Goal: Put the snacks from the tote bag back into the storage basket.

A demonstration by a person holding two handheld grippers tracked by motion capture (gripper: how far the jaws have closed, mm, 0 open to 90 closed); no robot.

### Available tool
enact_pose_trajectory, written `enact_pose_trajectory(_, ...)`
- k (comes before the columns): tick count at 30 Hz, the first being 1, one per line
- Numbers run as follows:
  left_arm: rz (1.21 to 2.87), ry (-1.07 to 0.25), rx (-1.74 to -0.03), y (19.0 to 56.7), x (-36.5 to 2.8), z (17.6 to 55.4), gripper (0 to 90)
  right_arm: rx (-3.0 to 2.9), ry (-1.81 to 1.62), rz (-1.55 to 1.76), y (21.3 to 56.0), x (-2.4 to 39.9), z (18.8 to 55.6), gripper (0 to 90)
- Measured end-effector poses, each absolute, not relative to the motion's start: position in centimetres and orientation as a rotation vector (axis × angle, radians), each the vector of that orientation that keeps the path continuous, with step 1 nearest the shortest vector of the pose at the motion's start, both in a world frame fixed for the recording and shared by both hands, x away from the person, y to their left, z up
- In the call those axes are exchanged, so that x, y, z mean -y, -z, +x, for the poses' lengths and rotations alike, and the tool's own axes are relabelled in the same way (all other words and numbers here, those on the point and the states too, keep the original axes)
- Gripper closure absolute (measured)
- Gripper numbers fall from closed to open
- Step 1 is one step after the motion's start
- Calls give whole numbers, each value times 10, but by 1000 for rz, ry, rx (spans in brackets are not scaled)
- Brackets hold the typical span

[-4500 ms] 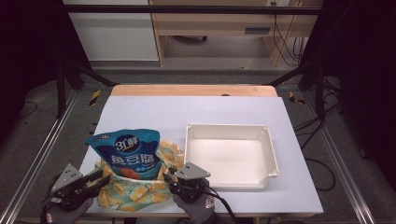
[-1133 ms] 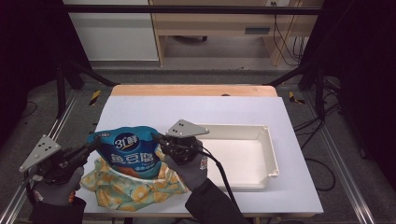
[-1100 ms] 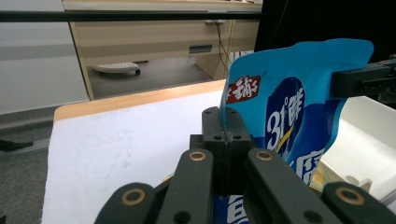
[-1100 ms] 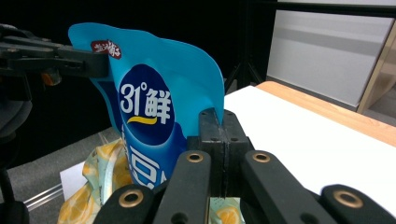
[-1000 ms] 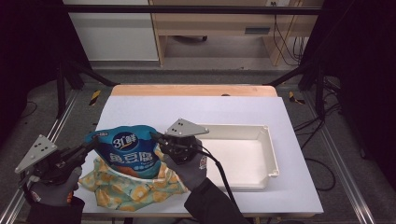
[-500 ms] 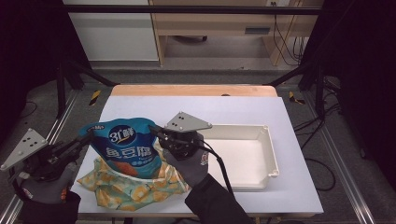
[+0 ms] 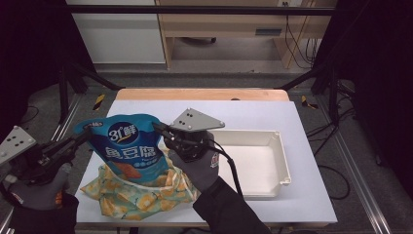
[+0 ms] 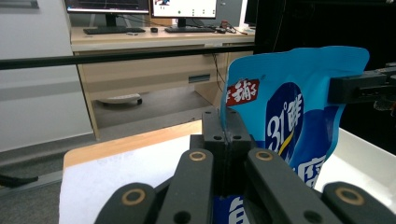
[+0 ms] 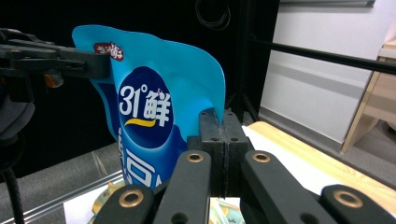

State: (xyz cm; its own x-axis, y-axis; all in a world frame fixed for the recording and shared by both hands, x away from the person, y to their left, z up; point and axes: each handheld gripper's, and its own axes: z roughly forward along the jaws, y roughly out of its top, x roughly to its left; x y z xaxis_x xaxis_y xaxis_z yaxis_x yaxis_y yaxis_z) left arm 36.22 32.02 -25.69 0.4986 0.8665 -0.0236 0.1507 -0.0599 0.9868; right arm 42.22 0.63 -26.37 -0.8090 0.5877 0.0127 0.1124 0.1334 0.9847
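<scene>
The white-topped desk (image 7: 302, 117) with a wooden strip along its far edge carries the things. On its right half sits a shallow white rectangular plastic tray (image 7: 280, 156), open side up. Near the front left of the desk lies a crumpled yellow and teal patterned cloth (image 7: 139, 195), spread loosely on the surface.

Above the cloth hangs a glossy blue plastic food pouch with white lettering and a round "31" logo (image 7: 129, 148), held upright in the air between the two hands, its lower end down among the folds of the cloth. The pouch stands to the left of the tray, apart from it.

The left gripper (image 7: 84, 138), in a grey-gloved hand at the desk's left edge, has its black jaws clamped together on the pouch's upper left corner; in the left gripper view the pouch's edge is pinched between the closed jaws. The right gripper (image 7: 159, 128), topped by a grey three-cornered plate, is clamped on the pouch's upper right edge in the same way.
</scene>
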Motion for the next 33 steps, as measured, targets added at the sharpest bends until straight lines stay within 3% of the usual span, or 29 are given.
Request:
enact_pose_trajectory(12, 1533, -758, -873, 234, -311, 358, 900, -2006, -1723, 643, 240, 3, 417, 900)
enact_pose_trajectory(33, 1542, -724, -823, 225, -276, 366, 900, -1965, -1689, 667, 227, 41, 412, 900)
